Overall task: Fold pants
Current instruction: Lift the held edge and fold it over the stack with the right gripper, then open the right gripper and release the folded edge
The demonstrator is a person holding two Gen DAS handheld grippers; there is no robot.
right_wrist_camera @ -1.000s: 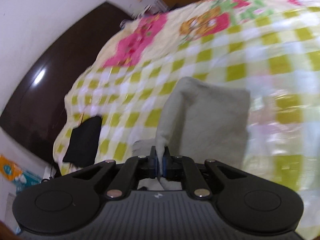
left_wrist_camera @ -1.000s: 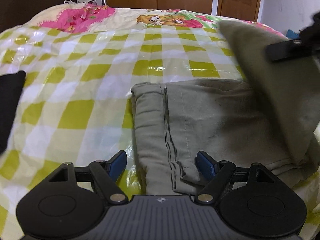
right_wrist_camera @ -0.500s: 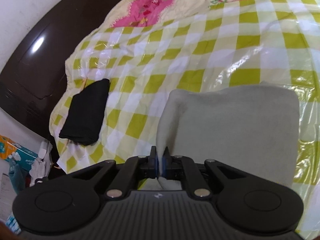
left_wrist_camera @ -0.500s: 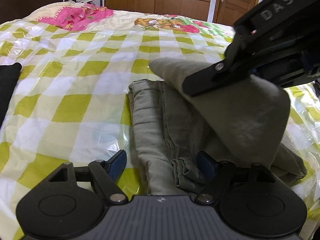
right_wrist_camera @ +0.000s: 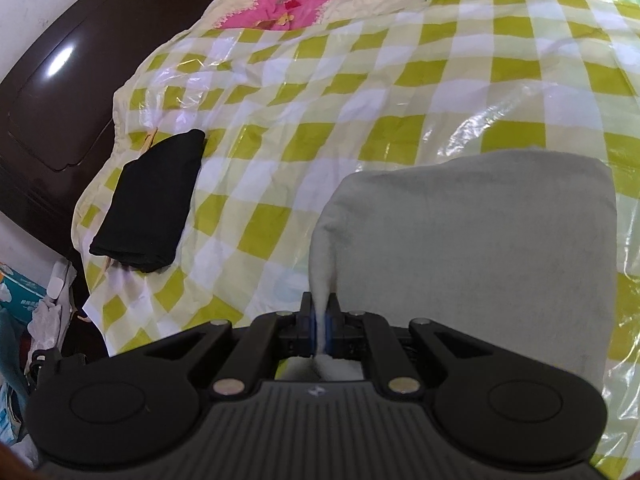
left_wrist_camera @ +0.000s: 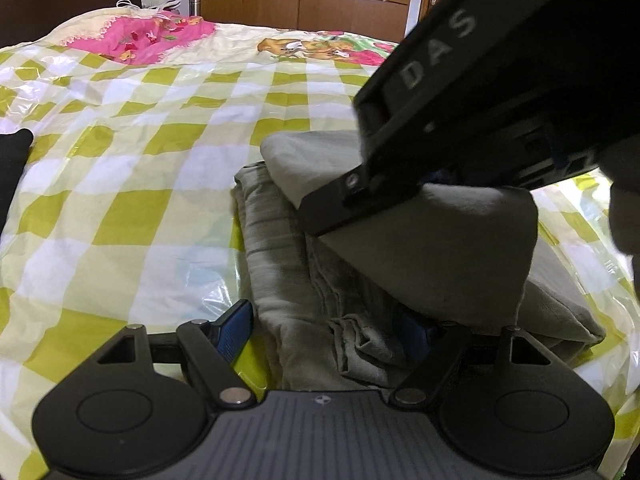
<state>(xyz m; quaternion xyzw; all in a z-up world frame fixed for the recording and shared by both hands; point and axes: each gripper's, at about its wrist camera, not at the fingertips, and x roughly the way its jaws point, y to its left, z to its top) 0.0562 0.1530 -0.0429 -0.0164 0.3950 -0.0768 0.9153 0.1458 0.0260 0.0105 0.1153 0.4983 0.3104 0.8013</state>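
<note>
Clamping the pants, right tongs read "DAS"; left tongs apart.

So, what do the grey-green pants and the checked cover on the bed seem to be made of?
The pants look like soft woven cloth, perhaps cotton, with a matte finish: they drape, crease and show stitched seams. The checked cover seems to be thin plastic sheet, glossy: it wrinkles sharply and throws bright glints.

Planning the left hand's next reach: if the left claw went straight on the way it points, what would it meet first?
Probably the grey-green pants, lying between the left claw's open fingers; depth is unclear.
</note>
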